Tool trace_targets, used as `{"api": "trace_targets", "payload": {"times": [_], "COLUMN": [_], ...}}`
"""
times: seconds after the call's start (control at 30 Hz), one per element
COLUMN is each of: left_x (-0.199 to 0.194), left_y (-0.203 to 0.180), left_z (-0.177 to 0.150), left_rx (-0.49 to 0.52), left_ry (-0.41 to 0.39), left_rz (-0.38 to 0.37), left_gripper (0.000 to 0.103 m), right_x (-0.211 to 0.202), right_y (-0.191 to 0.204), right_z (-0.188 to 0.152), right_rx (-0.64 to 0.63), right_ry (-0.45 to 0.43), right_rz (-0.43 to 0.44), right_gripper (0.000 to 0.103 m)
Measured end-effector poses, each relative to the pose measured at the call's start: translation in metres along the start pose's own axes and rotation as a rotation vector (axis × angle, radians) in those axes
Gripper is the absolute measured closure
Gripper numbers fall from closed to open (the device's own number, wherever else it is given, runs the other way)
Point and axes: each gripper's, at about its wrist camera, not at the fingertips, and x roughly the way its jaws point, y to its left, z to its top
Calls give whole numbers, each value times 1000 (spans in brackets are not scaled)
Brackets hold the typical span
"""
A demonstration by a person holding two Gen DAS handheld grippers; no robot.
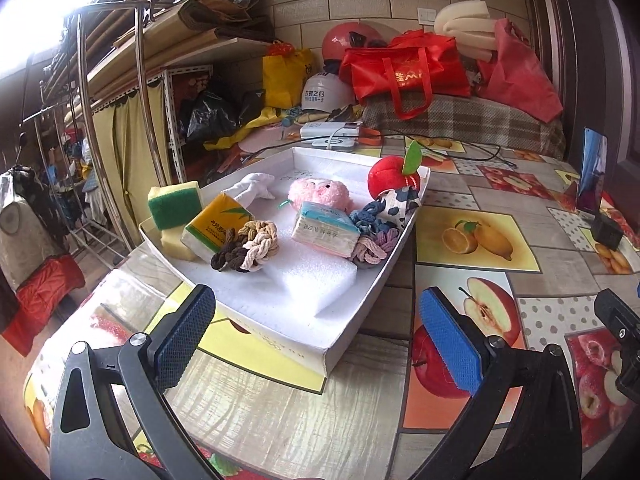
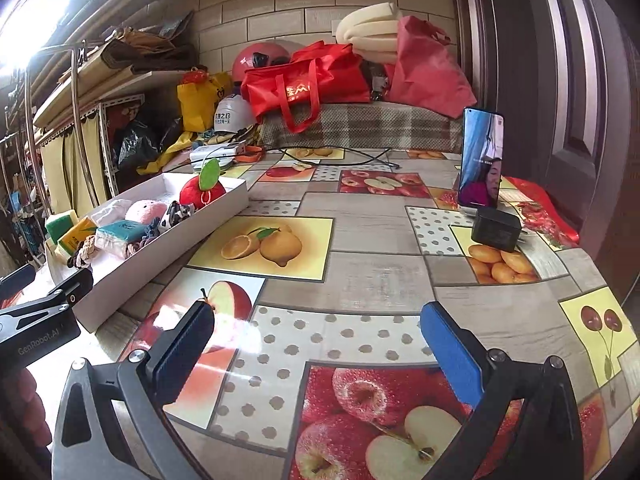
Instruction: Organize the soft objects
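Observation:
A white tray [image 1: 352,332] on the fruit-print table holds soft things: a green-yellow sponge [image 1: 174,205], a yellow tissue pack [image 1: 216,226], brown and beige braided bands [image 1: 246,246], a blue tissue pack [image 1: 325,233], a pink plush [image 1: 320,192], a red plush apple [image 1: 394,178], a white foam block [image 1: 316,276] and a white cloth [image 1: 252,186]. My left gripper [image 1: 318,344] is open and empty, just before the tray's near end. My right gripper [image 2: 318,352] is open and empty over bare tablecloth, right of the tray [image 2: 168,256].
A phone on a stand [image 2: 480,160] and a black box [image 2: 495,229] sit at the table's right. A power bank and cables [image 1: 332,132] lie behind the tray. Red bags [image 1: 404,68], helmets and clutter line the back wall. The left gripper's body [image 2: 40,320] shows in the right wrist view.

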Motion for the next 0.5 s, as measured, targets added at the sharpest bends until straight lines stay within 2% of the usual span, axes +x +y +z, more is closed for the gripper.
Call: {"api": "trace_targets", "payload": {"times": [0.5], "left_x": [7], "left_y": [3], "left_z": [-2], "left_rx": [-6], "left_ry": [30], "left_rz": [33], "left_gripper": [0], "right_x": [-6], "right_y": [-5], "right_z": [-1], "right_rx": [21], "right_ry": [-16], "right_rz": [18], "right_gripper": [0]}}
